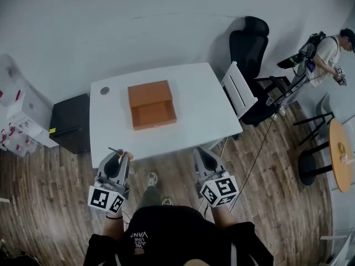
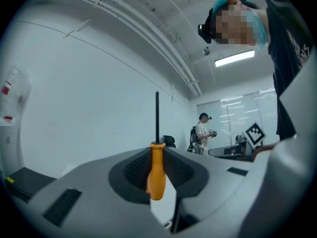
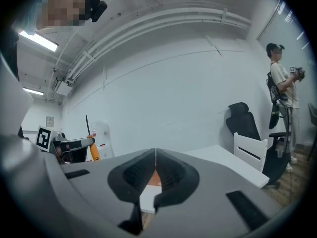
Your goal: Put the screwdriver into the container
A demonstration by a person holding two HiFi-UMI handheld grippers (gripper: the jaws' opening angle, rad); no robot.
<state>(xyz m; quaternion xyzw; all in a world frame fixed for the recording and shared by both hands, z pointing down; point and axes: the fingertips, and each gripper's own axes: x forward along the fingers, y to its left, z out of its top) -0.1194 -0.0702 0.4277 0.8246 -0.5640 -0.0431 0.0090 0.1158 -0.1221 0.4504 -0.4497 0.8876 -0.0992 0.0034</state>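
White wall [image 2: 74, 108] behind upright screwdriver [image 2: 157, 148], orange handle [image 2: 156, 175], thin black shaft [image 2: 157, 115]

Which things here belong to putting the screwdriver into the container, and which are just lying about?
For the job:
- screwdriver, gripped upright in the jaws of the left gripper
- orange container, on the white table

Just lying about:
- black cabinet
- black office chair
- white chair
- round wooden table

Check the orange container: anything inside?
Open front half of the container shows only bare orange floor. Rear half is under a flat cover, so hidden. The screwdriver is clamped in the left claw.
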